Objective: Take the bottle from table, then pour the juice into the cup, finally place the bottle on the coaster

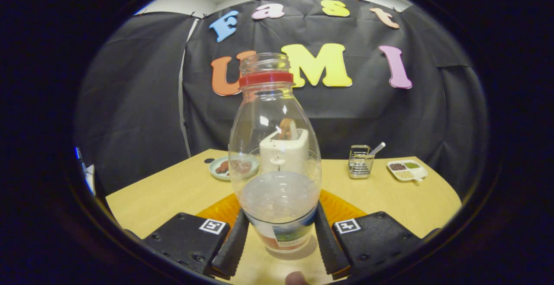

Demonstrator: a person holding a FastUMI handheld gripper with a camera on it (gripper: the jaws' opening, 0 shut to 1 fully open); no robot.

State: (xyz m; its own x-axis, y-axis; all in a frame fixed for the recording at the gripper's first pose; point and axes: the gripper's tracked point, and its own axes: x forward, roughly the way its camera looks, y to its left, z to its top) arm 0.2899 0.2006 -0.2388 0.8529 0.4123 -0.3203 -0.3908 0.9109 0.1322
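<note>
I see the bottle standing upright on the surface, between my fingers, which press against its lower sides in a firm hold. Left of the bottle and beyond it sits a plate; behind the bottle is an orange coaster; right of it, farther back, a wire holder and a divided dish.

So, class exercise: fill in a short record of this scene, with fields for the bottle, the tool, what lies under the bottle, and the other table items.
bottle: clear bottle, upright, red neck ring, no cap, little liquid
tool: tool fingers flank the bottle's base; contact unclear
under bottle: orange coaster just behind the base
table: wooden table
behind bottle: white toaster, plate of food
right side: wire holder, divided dish
</note>
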